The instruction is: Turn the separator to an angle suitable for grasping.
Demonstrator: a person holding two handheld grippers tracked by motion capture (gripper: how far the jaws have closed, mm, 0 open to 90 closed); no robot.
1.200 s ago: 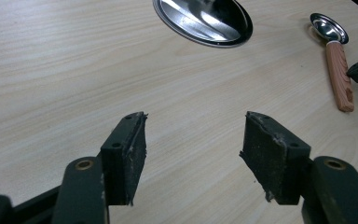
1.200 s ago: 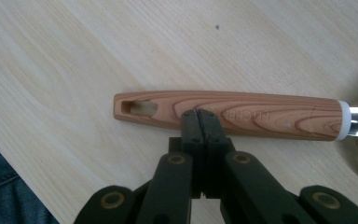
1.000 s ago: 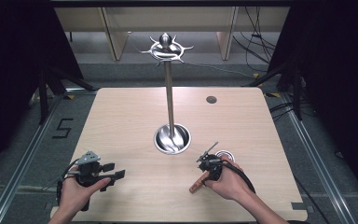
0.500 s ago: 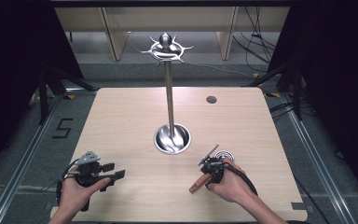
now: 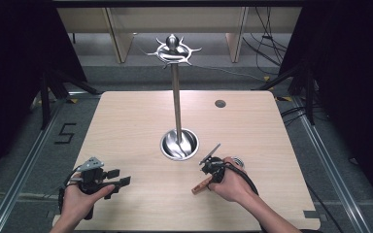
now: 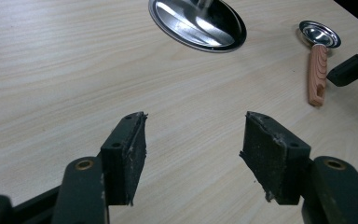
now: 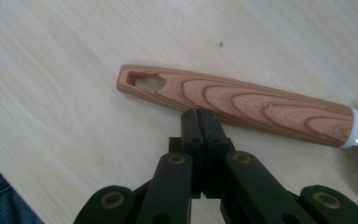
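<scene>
A: Where does the ladle (image 6: 318, 65) lie?

B: Flat on the table (image 5: 126, 131), just right of the stand (image 5: 177, 104) and its shiny round base. Its handle is wood-grained with a hanging hole; the bowl is polished steel.

A: And the tongs?

B: The right gripper (image 7: 200, 116) has its jaws pressed together, holding nothing, tips at the handle's edge. It should spread first, then straddle the handle mid-length. The left gripper (image 6: 193, 149) is spread wide over bare table.
</scene>
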